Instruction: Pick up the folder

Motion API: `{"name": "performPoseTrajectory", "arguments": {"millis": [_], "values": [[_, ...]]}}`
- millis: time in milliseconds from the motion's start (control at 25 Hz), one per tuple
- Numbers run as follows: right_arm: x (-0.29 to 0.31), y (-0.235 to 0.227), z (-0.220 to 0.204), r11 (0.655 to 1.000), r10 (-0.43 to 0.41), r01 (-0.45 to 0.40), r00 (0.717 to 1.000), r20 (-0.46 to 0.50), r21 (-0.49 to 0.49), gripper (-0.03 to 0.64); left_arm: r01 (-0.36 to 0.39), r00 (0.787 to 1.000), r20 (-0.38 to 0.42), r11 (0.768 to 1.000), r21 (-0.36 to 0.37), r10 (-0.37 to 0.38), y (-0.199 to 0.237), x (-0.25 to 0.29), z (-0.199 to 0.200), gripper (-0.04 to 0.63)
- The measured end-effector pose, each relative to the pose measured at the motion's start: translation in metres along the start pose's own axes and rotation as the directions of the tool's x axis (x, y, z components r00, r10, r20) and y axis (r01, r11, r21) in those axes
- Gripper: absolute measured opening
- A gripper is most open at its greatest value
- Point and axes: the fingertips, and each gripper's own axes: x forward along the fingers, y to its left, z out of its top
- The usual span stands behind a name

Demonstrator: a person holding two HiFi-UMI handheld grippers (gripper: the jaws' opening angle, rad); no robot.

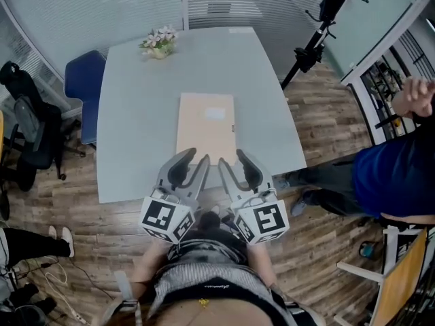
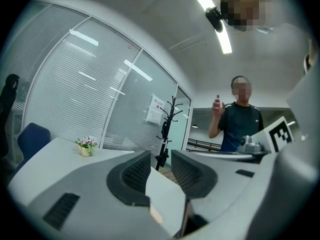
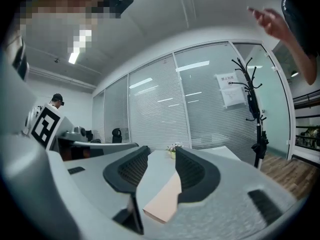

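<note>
Folder (image 1: 206, 124) is seen flat on the table (image 1: 132, 114) at centre frame, its long axis laid up the picture and its lower short edge reached equally by left gripper (image 1: 198, 156) and right gripper (image 1: 232, 157), both held half open, nothing clamped.

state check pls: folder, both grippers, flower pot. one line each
folder: closed, flat on the table, not lifted
left gripper: open, at the folder's near edge, gripping nothing
right gripper: open, at the same edge, gripping nothing
flower pot: upright, near the table's far edge
</note>
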Motion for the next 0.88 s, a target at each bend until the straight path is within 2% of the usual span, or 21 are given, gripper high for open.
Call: {"name": "performPoseTrajectory", "arguments": {"millis": [280, 480, 880], "values": [[0.015, -0.022, 0.006, 0.998, 0.061, -0.061, 0.998, 0.006, -0.029, 0.174, -0.071, 0.997, 0.023, 0.997, -0.006, 0.072, 0.004, 0.021, 0.005, 0.109], [0.025, -0.026, -0.001, 0.996, 0.088, -0.089, 0.996, -0.006, -0.019, 0.175, -0.103, 0.995, 0.01, 0.995, -0.013, 0.103, 0.011, 0.025, -0.001, 0.109], [0.05, -0.047, -0.006, 0.999, 0.047, -0.047, 0.999, -0.019, 0.0, 0.175, -0.066, 0.998, -0.006, 0.998, -0.018, 0.066, 0.029, 0.061, -0.002, 0.109]]}}
